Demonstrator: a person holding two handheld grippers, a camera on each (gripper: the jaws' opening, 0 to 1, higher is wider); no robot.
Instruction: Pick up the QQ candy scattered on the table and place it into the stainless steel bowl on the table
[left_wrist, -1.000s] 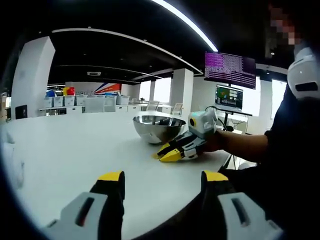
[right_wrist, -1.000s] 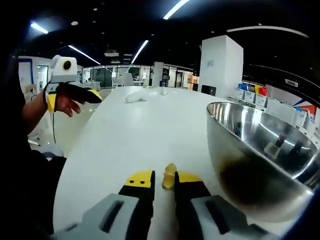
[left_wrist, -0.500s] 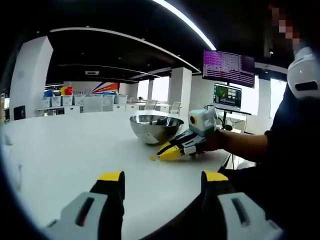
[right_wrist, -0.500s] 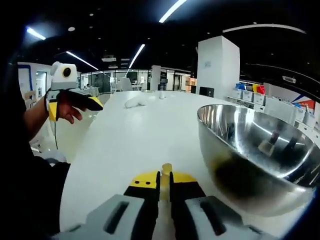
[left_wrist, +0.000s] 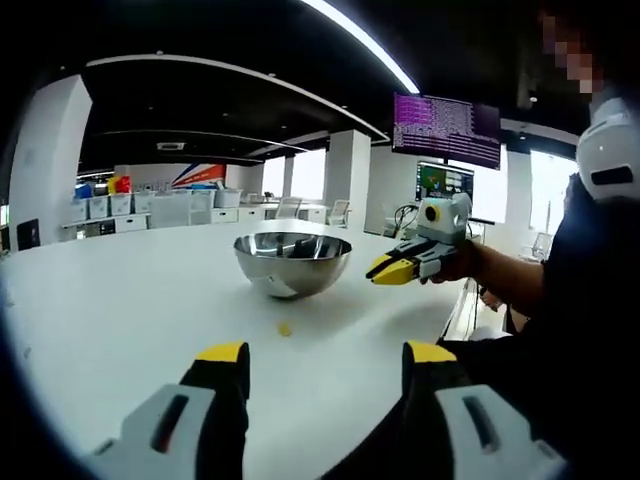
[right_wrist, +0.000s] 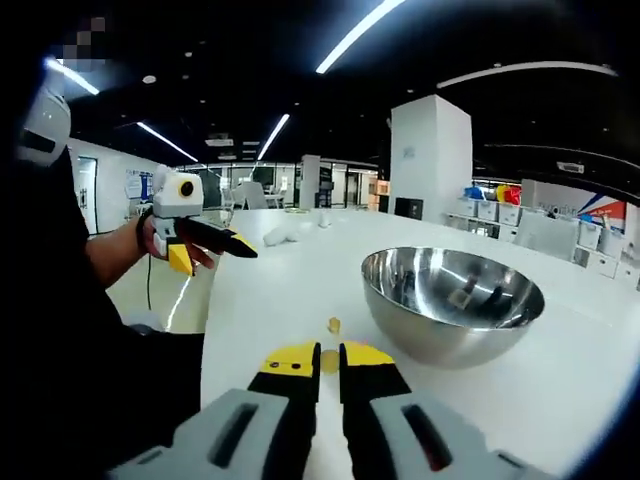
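The stainless steel bowl (left_wrist: 292, 262) (right_wrist: 452, 300) stands upright on the white table (left_wrist: 120, 300). One small yellow QQ candy (left_wrist: 285, 328) (right_wrist: 334, 324) lies on the table just in front of the bowl. My right gripper (right_wrist: 330, 358) (left_wrist: 392, 269) is held in the air beside the bowl, above the table. Its jaws are closed to a narrow gap on a yellow candy piece (right_wrist: 329, 362). My left gripper (left_wrist: 327, 355) (right_wrist: 215, 240) stands wide open over the table's near edge, nothing between its jaws.
The table edge runs close to the person's body and arm (left_wrist: 520, 290). A few white objects (right_wrist: 285, 232) lie at the table's far end. Monitors (left_wrist: 445, 128) stand beyond the table, with white pillars (right_wrist: 430, 160) and shelves of bins behind.
My right gripper closed at the table near the bowl, then rose and drew back from it. One candy stays on the table. The left gripper stays open.
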